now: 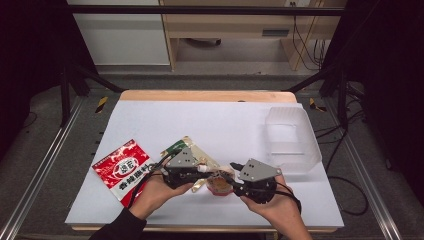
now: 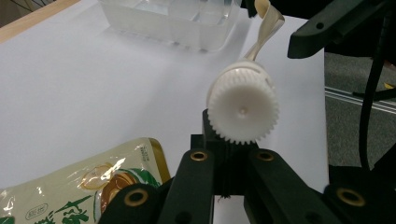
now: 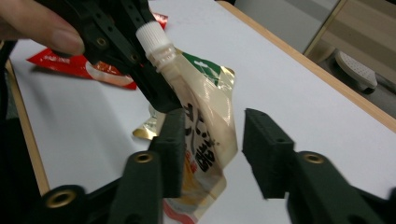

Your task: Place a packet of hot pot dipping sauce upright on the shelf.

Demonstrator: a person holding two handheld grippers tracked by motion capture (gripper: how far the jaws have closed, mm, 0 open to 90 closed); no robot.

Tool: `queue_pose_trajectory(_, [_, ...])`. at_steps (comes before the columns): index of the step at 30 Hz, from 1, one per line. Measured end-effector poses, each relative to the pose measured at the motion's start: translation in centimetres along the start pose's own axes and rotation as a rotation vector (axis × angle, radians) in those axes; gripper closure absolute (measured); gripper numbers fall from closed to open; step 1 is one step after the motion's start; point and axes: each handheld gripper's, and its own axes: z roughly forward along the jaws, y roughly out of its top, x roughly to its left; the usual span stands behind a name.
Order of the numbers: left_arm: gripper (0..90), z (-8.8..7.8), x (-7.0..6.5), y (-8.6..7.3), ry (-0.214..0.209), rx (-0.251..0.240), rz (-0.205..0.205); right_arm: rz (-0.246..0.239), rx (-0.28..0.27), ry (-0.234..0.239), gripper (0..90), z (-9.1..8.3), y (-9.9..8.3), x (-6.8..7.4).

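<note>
A cream spout pouch (image 3: 205,116) with a white ribbed screw cap (image 2: 243,105) hangs above the white table top. My left gripper (image 2: 229,137) is shut on the pouch's neck just under the cap. In the high view that gripper (image 1: 202,171) sits front centre with the pouch (image 1: 220,185) sagging to its right. My right gripper (image 3: 212,140) is open. The pouch body lies between its jaws: the left pad is close against it and the right pad stands clear. From above, the right gripper (image 1: 231,176) faces the left one closely.
A red snack packet (image 1: 121,170) lies front left. A cream and green packet (image 2: 93,186) lies under the left gripper. A clear plastic box (image 1: 292,140) stands at the right. The white sheet (image 1: 210,120) stretches bare toward the far wooden edge.
</note>
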Motion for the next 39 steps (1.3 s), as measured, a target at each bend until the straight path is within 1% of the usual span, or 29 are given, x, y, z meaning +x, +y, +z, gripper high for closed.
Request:
queue_pose_trajectory(1, [90.0,0.0,0.0,0.0,0.0,0.0,0.0,-0.01,0.011,-0.006,51.8,0.0,0.0,-0.1])
queue_pose_trajectory(2, [90.0,0.0,0.0,0.0,0.002,0.004,0.003,-0.01,0.011,-0.006,51.8,0.0,0.0,-0.1])
queue_pose_trajectory(3, [90.0,-0.1,-0.1,0.1,0.005,0.008,0.014,-0.019,0.024,-0.017,48.5,0.0,0.0,-0.2])
queue_pose_trajectory(4, [90.0,-0.1,-0.1,0.1,0.008,0.011,0.02,-0.013,0.039,-0.012,43.3,0.1,0.0,-0.6])
queue_pose_trajectory(5, [90.0,-0.1,-0.1,0.1,0.007,0.013,0.018,-0.013,0.039,-0.012,43.3,0.1,0.0,-0.6])
queue_pose_trajectory(7, [90.0,-0.1,-0.1,0.2,0.005,0.019,0.023,-0.002,0.064,0.021,38.3,0.3,0.0,-1.0])
queue_pose_trajectory(9, [90.0,-0.1,-0.2,0.3,0.006,0.023,0.031,-0.014,0.086,0.039,35.4,0.6,0.1,-1.1])
queue_pose_trajectory(10, [90.0,-0.1,-0.3,0.3,0.006,0.027,0.035,-0.032,0.113,0.062,32.8,1.0,0.2,-1.2])
queue_pose_trajectory(12, [90.0,-0.1,-0.3,0.3,0.008,0.03,0.036,-0.035,0.122,0.068,31.6,1.2,0.2,-1.3])
queue_pose_trajectory(15, [90.0,-0.2,-0.3,0.4,0.004,0.034,0.039,-0.047,0.154,0.105,28.7,1.5,0.5,-1.6])
queue_pose_trajectory(16, [90.0,-0.2,-0.3,0.4,0.005,0.032,0.033,-0.05,0.167,0.115,29.2,1.6,0.7,-1.7])
queue_pose_trajectory(17, [90.0,-0.2,-0.3,0.4,0.005,0.032,0.033,-0.05,0.167,0.115,29.2,1.6,0.7,-1.7])
queue_pose_trajectory(18, [90.0,-0.2,-0.3,0.4,0.005,0.033,0.034,-0.059,0.178,0.117,30.4,1.6,0.8,-1.7])
queue_pose_trajectory(19, [90.0,-0.2,-0.3,0.4,0.005,0.034,0.034,-0.081,0.194,0.126,33.9,1.7,1.1,-1.8])
queue_pose_trajectory(20, [90.0,-0.2,-0.3,0.4,0.006,0.035,0.034,-0.085,0.205,0.131,35.5,1.8,1.2,-1.8])
queue_pose_trajectory(21, [90.0,-0.2,-0.3,0.4,0.006,0.035,0.034,-0.085,0.205,0.131,35.5,1.8,1.2,-1.8])
queue_pose_trajectory(22, [90.0,-0.2,-0.2,0.4,0.008,0.039,0.037,-0.114,0.233,0.138,38.4,2.0,1.5,-1.9])
queue_pose_trajectory(23, [90.0,-0.2,-0.2,0.4,0.008,0.039,0.037,-0.114,0.233,0.138,38.4,2.0,1.5,-1.9])
queue_pose_trajectory(24, [90.0,-0.2,-0.2,0.4,0.008,0.037,0.033,-0.121,0.25,0.145,39.6,2.0,1.7,-2.0])
queue_pose_trajectory(25, [90.0,-0.3,-0.2,0.4,0.006,0.04,0.038,-0.141,0.271,0.155,42.2,2.1,2.1,-2.0])
queue_pose_trajectory(26, [90.0,-0.3,-0.2,0.4,0.005,0.046,0.046,-0.141,0.271,0.155,42.2,2.1,2.1,-2.0])
queue_pose_trajectory(27, [90.0,-0.3,-0.3,0.4,0.006,0.044,0.045,-0.143,0.275,0.16,43.4,2.2,2.3,-2.1])
queue_pose_trajectory(28, [90.0,-0.3,-0.3,0.5,0.005,0.044,0.046,-0.153,0.285,0.164,44.3,2.2,2.5,-2.1])
queue_pose_trajectory(29, [90.0,-0.3,-0.3,0.5,0.007,0.043,0.046,-0.171,0.301,0.181,45.5,2.2,2.9,-2.2])
queue_pose_trajectory(31, [90.0,-0.3,-0.3,0.5,0.007,0.044,0.047,-0.18,0.316,0.192,45.8,2.3,3.2,-2.3])
queue_pose_trajectory(33, [90.0,-0.3,-0.3,0.5,0.006,0.044,0.047,-0.195,0.333,0.19,46.4,2.3,3.5,-2.3])
queue_pose_trajectory(34, [90.0,-0.3,-0.3,0.5,0.007,0.044,0.047,-0.2,0.333,0.196,46.8,2.3,3.7,-2.4])
queue_pose_trajectory(36, [90.0,-0.3,-0.3,0.5,0.006,0.044,0.048,-0.2,0.339,0.196,47.1,2.3,3.9,-2.3])
queue_pose_trajectory(39, [90.0,-0.3,-0.3,0.5,0.007,0.044,0.049,-0.229,0.36,0.205,48.7,2.3,4.4,-2.2])
